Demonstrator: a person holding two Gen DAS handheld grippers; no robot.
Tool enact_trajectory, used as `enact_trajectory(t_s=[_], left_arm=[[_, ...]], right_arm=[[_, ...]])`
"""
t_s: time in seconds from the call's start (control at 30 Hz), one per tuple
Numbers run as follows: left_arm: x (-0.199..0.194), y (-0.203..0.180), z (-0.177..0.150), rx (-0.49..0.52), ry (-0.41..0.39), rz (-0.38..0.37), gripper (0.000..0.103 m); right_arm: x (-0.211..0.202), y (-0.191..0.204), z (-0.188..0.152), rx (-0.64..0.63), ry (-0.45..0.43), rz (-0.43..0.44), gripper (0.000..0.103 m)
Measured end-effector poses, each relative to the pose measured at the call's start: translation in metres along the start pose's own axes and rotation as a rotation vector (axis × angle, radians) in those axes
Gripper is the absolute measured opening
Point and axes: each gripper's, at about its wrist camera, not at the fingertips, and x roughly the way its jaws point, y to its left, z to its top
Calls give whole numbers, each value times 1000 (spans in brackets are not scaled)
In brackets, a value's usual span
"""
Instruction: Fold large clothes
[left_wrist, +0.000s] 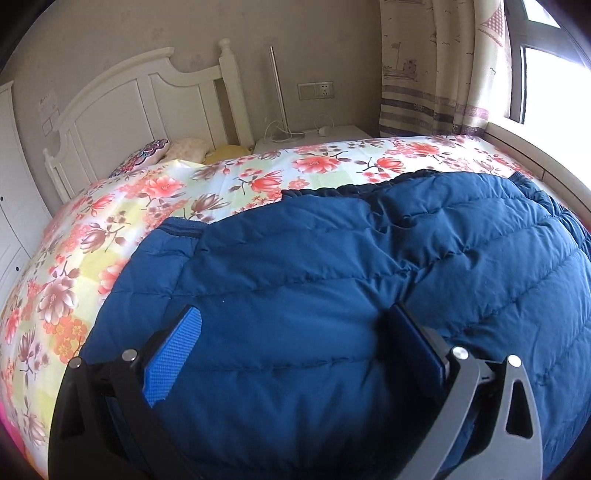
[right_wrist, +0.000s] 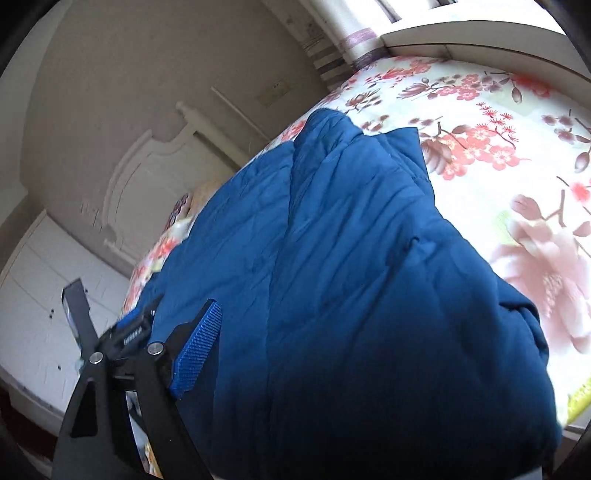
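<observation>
We see the left tool (left_wrist: 295, 332) spread wide over the puffy quilted navy-blue down jacket (left_wrist: 332, 277), frame centre; right tool (right_wrist: 332, 332) pinching that jacket, lower left.

Beige-walled bedroom: white headboard (left_wrist: 122, 99), floral bedspread (left_wrist: 147, 195), patterned curtain (left_wrist: 436, 66), bright window (left_wrist: 554, 85).

Both grippers seen low over the work, L spread wide, R partly hidden.

L gripper (left_wrist: 295, 332): jaws held wide apart, blue-padded finger (left_wrist: 175, 354) at L of view, dark finger at R, both angled fwd and down; nothing is pinched btwn them. R gripper (right_wrist: 295, 354): rolled to one side; only one blue ribbed finger (right_wrist: 197, 347) and its black linkage are seen, the other finger is covered, so jaw state can't be judged.
</observation>
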Motion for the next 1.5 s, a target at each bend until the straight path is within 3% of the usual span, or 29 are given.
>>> enact_trajectory(t_s=[0.07, 0.17, 0.3, 0.5, 0.57, 0.7, 0.8, 0.93, 1.03, 1.2, 1.27, 1.37, 1.43, 1.5], left_arm=[[0, 1, -1, -10, 6, -5, 101], [1, 1, 1, -11, 6, -6, 101], [1, 1, 1, -2, 4, 7, 101], [-2, -7, 5, 34, 37, 21, 101], [-7, -16, 15, 62, 53, -23, 101], [-15, -40, 48, 99, 13, -16, 101], [12, -59, 69, 102, 66, 13, 101], [57, -79, 62, 123, 193, 30, 101], [43, -75, 57, 135, 158, -10, 98], [-42, -47, 15, 105, 34, -166, 97], [-70, -46, -27, 149, 20, -227, 98], [-96, -50, -90, 236, 5, -251, 98], [-113, -37, -114, 261, -18, -296, 98], [-129, -7, -123, 214, -23, -340, 98]], right_arm=[[-1, -6, 3, 11, -35, 29, 57], [-7, -10, 3, -9, -70, 68, 47], [-16, -15, 1, -17, -106, 95, 45], [-36, -22, 2, -1, -147, 167, 32], [-45, -20, 1, -15, -159, 174, 31], [-63, -20, 5, -30, -197, 181, 31], [-79, -16, 8, -67, -234, 169, 31], [-89, -12, 10, -108, -246, 149, 31], [-92, 6, 11, -177, -263, 106, 31], [-97, 59, 11, -359, -313, 65, 31], [-96, 87, 7, -448, -327, 58, 31], [-87, 143, -8, -632, -336, 41, 31], [-76, 186, -26, -784, -346, 31, 31], [-60, 226, -49, -933, -342, 6, 31]])
